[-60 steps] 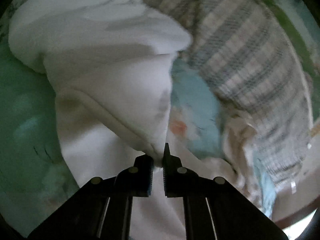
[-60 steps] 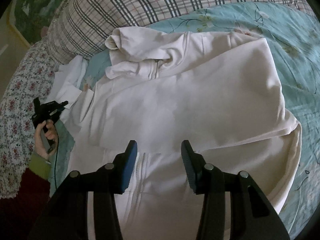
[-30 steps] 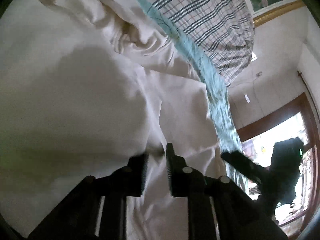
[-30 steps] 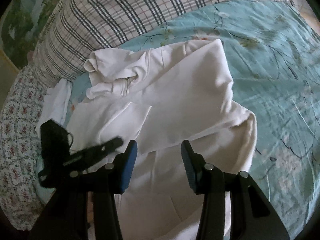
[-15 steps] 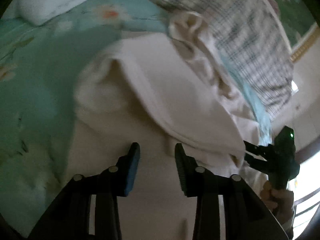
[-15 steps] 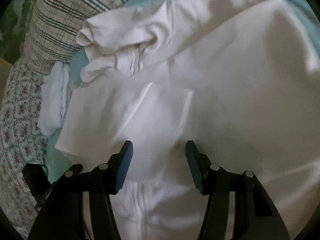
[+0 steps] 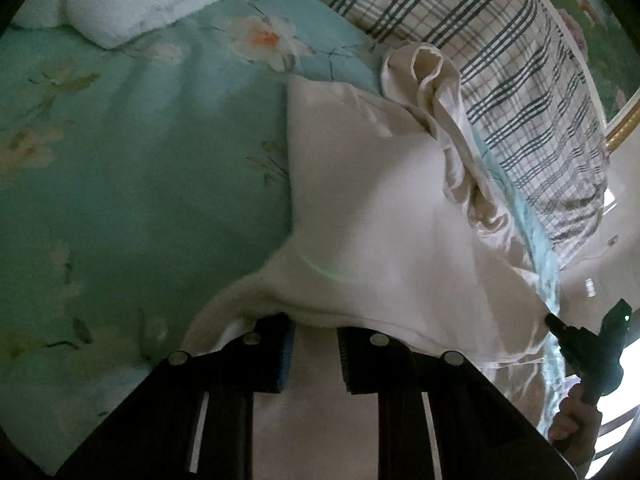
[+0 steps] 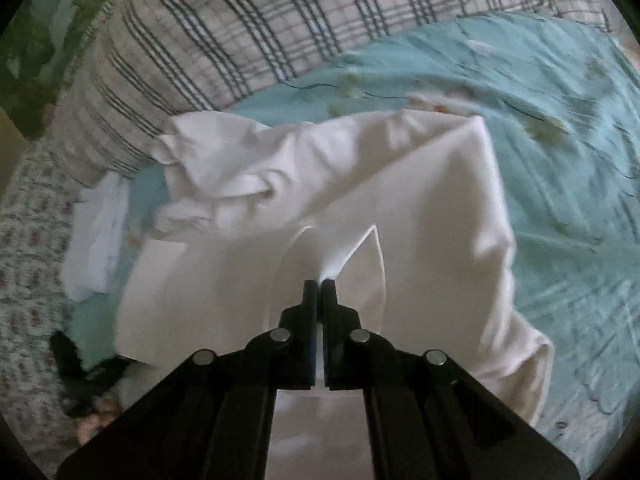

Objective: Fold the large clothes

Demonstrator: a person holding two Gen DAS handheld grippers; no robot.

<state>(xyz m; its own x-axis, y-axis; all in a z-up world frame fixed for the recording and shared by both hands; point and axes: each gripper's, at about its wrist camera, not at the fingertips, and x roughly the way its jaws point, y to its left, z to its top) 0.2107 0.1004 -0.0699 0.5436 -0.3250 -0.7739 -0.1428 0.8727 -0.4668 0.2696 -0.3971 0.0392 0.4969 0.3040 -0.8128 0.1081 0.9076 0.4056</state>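
— Jaws of the right gripper (image 8: 320,282), how do they stand?
— Pressed together, pinching a fold of the white garment (image 8: 432,216) near its middle.
— And the left gripper (image 7: 314,334)?
— Its jaws are spread, nothing between them; a thick edge of the garment (image 7: 372,208) lies just above the tips.
— Where is the garment?
— It lies on the bed (image 8: 560,128), on the teal flowered sheet, below the checked pillow (image 8: 248,28). A small white cloth (image 8: 98,236) lies beside it.

White garment (image 8: 420,216), teal floral sheet (image 8: 560,128), plaid pillow (image 8: 260,28)
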